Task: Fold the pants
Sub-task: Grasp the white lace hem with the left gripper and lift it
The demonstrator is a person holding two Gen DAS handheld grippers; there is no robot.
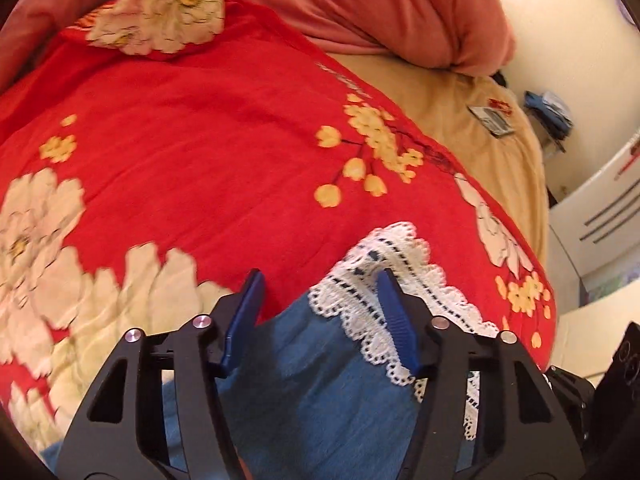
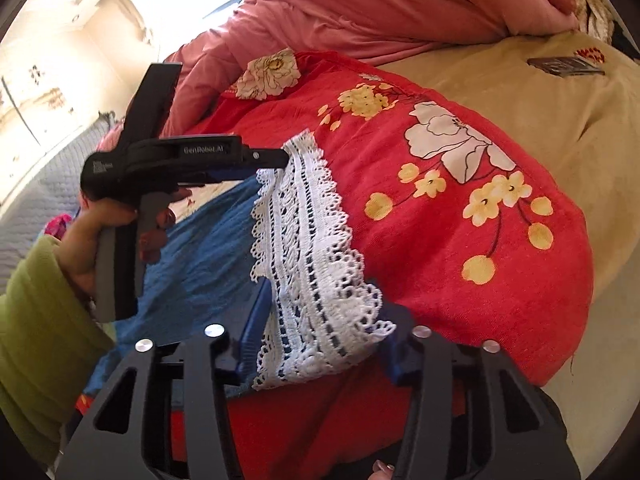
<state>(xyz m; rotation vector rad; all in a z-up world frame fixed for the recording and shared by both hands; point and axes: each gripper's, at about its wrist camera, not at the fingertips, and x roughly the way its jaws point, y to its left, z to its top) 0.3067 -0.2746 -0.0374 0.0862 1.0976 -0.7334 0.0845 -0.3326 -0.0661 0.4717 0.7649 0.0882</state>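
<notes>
The bed [image 2: 520,128] is covered by a tan sheet, with a plush red floral blanket [image 1: 208,128] spread over it and a puffy pink duvet [image 1: 380,4] bunched behind. The pants [image 1: 320,392], soft blue denim with a scalloped white lace hem [image 1: 400,280], lie on the blanket near both grippers. The left gripper [image 1: 320,312] is spread wide with the hem between its fingers, gripping nothing; the right gripper [image 2: 320,332] likewise straddles the lace, open. My worry: the openwork lace could snag on a ribbed blue finger, or a pinch could catch lace alone, or the blanket's pile, leaving the denim behind and skewing the fold.
</notes>
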